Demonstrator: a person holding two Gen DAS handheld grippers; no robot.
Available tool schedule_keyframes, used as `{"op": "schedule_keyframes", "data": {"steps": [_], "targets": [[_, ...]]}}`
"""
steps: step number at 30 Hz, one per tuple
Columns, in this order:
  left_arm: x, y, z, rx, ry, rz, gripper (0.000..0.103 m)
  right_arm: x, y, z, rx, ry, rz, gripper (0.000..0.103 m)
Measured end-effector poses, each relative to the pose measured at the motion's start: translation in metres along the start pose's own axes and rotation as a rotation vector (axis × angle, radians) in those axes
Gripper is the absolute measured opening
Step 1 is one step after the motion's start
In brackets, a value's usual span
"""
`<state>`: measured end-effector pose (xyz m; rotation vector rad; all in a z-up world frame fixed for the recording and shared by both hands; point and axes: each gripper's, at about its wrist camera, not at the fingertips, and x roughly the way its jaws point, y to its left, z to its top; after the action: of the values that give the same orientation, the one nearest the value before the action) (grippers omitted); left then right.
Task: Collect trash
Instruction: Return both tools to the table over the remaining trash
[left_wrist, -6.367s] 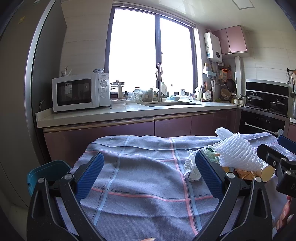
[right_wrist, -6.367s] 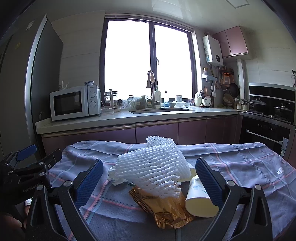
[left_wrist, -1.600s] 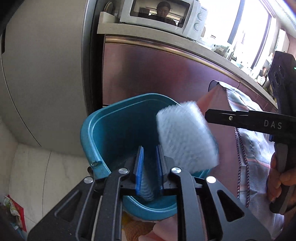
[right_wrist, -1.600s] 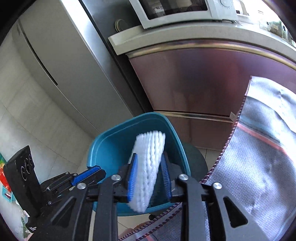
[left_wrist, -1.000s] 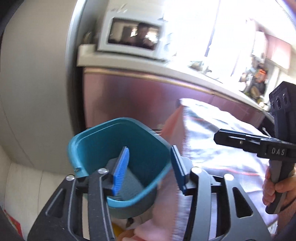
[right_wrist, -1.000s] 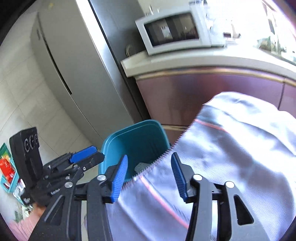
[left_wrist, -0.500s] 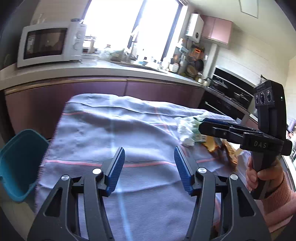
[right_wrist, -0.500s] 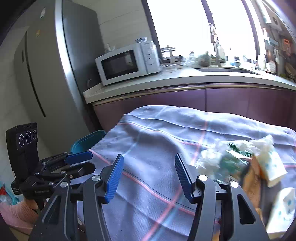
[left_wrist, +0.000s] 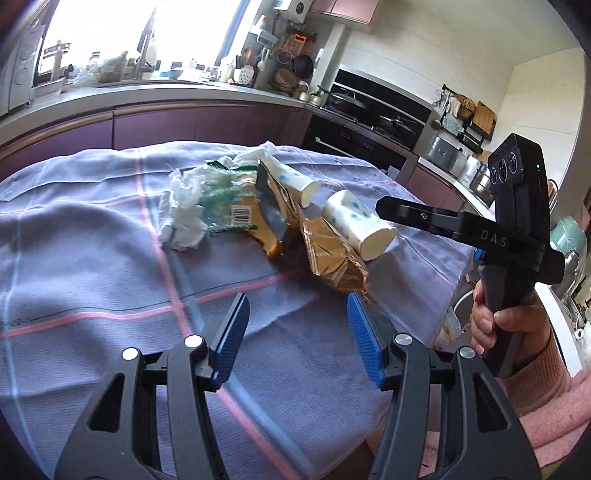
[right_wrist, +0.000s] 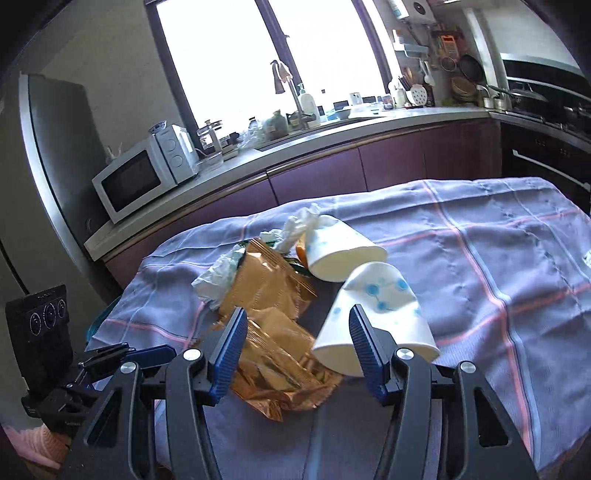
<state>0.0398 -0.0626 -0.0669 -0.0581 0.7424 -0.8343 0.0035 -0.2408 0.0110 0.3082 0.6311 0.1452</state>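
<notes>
- The near paper cup (right_wrist: 373, 325) lies on its side on the checked cloth (right_wrist: 498, 258), long axis from 12 to 6 o'clock, mouth toward the right gripper (right_wrist: 297, 347).
- Gold wrappers (right_wrist: 269, 328) touch it at 9 o'clock; open cloth spreads toward 3.
- Both tools, left gripper (left_wrist: 297, 332) too, gape wide and empty; the foam net dropped earlier is gone.

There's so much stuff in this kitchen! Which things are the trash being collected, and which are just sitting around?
Trash to collect:
near cup
far cup
gold wrappers
crumpled tissue
green plastic wrapper

Just lying about:
tablecloth
microwave
faucet
pots on the stove
</notes>
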Motion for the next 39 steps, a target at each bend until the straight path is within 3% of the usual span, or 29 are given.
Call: {"op": "schedule_keyframes", "data": {"steps": [11, 17, 19, 24, 26, 29, 34, 39], "targets": [[0.043, 0.002, 0.018, -0.082, 0.063, -0.080, 0.051, 0.006, -0.031, -0.026, 0.151, 0.041, 0.052, 0.054], [0.057, 0.011, 0.022, -0.128, 0.095, -0.102, 0.037, 0.013, -0.051, -0.024, 0.267, 0.011, 0.078, 0.052], [0.059, 0.013, 0.023, -0.146, 0.101, -0.122, 0.023, 0.015, -0.058, -0.023, 0.299, 0.002, 0.083, 0.051], [0.061, 0.013, 0.024, -0.147, 0.081, -0.125, 0.013, 0.015, -0.065, -0.019, 0.338, -0.012, 0.107, 0.036], [0.058, 0.013, 0.023, -0.137, 0.071, -0.120, 0.012, 0.015, -0.067, -0.018, 0.344, -0.016, 0.115, 0.021], [0.054, 0.011, 0.021, -0.129, 0.062, -0.118, 0.011, 0.013, -0.069, -0.017, 0.339, -0.027, 0.120, 0.011], [0.039, 0.005, 0.019, -0.079, 0.034, -0.109, 0.007, 0.006, -0.065, -0.013, 0.295, -0.043, 0.114, 0.003], [0.020, 0.004, 0.018, -0.048, 0.005, -0.103, 0.006, 0.009, -0.066, -0.010, 0.294, -0.028, 0.111, 0.006]]}}
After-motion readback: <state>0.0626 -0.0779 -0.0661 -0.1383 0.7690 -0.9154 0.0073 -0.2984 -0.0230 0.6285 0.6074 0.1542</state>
